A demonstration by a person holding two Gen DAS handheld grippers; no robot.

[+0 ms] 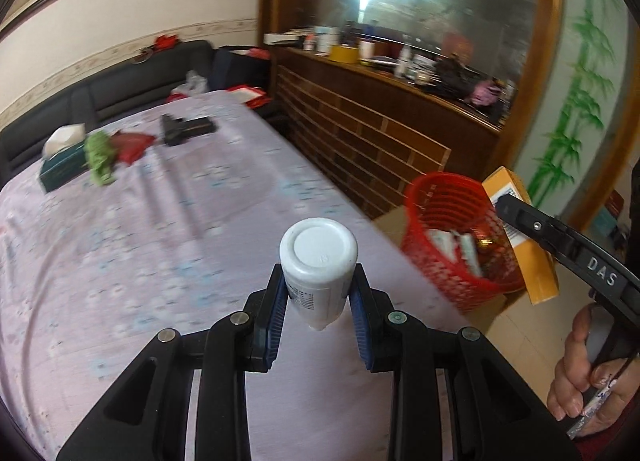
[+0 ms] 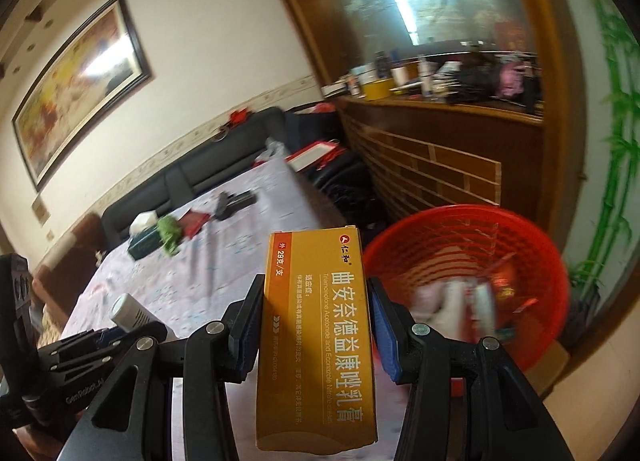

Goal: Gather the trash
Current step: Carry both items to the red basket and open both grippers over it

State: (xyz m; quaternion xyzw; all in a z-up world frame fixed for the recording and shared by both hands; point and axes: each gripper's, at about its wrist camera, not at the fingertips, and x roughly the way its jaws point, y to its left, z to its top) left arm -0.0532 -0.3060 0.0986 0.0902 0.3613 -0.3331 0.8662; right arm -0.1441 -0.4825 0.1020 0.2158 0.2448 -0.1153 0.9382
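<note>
White bottle (image 1: 318, 261) clamped base-forward in the left tongs (image 1: 320, 301), pads on its flanks, carried above the bench (image 1: 160, 241) with its lilac cloth. Yellow medicine carton (image 2: 320, 341) clamped upright in the right tongs (image 2: 318, 325), gripped across its narrow sides so it hangs long-end down, ready to drop. Red basket (image 2: 536, 245) stands just beside the bench edge on what looks like a cardboard box, though blur leaves that unsure; wrappers already lie inside. Both loads appear headed there. Far end of bench: tissue box (image 1: 60, 165), green wad (image 1: 100, 157), likely next.
</note>
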